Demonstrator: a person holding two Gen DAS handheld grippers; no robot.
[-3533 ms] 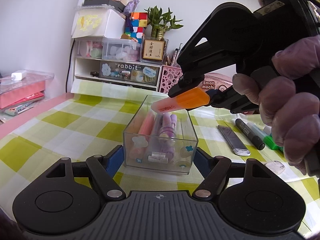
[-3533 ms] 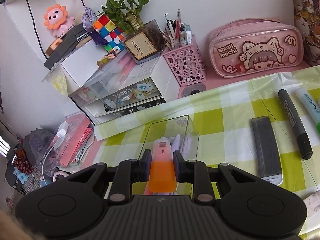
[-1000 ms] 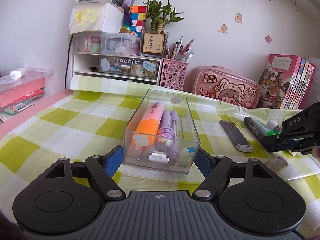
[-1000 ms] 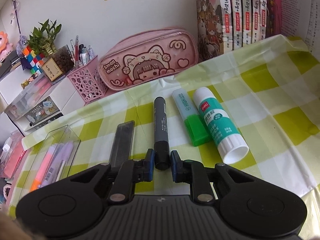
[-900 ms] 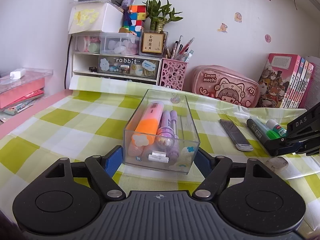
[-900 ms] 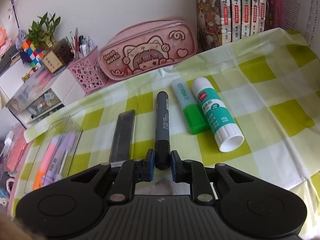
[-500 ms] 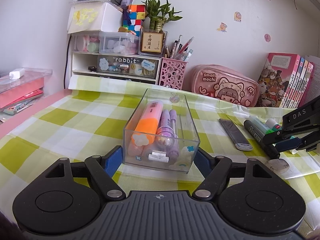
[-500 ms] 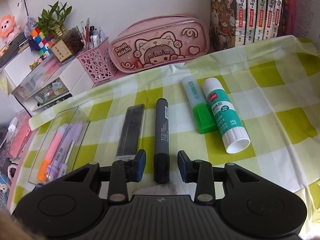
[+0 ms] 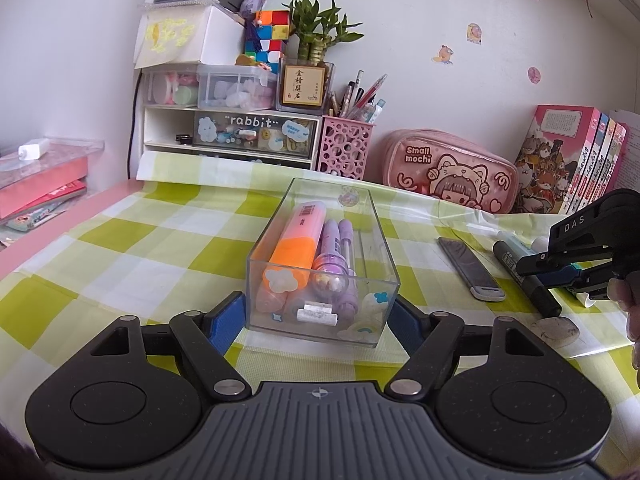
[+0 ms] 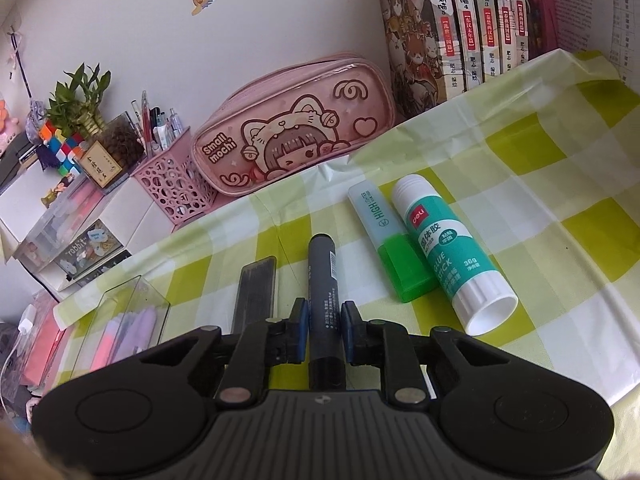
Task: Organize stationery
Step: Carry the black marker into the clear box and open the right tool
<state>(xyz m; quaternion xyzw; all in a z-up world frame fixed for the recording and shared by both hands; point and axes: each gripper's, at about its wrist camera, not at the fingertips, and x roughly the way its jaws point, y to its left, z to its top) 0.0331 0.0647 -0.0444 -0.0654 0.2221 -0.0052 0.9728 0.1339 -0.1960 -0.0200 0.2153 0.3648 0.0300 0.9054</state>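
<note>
Checked cloth (image 10: 540, 184) bears black marker (image 10: 323, 280) lengthwise between right gripper (image 10: 324, 330) fingers.

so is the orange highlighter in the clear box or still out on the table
In. The orange highlighter lies inside the clear box, beside the purple pens.

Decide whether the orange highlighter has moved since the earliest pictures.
Yes. The orange highlighter, earlier held above the clear box, now lies inside it, left of the purple pens.
</note>
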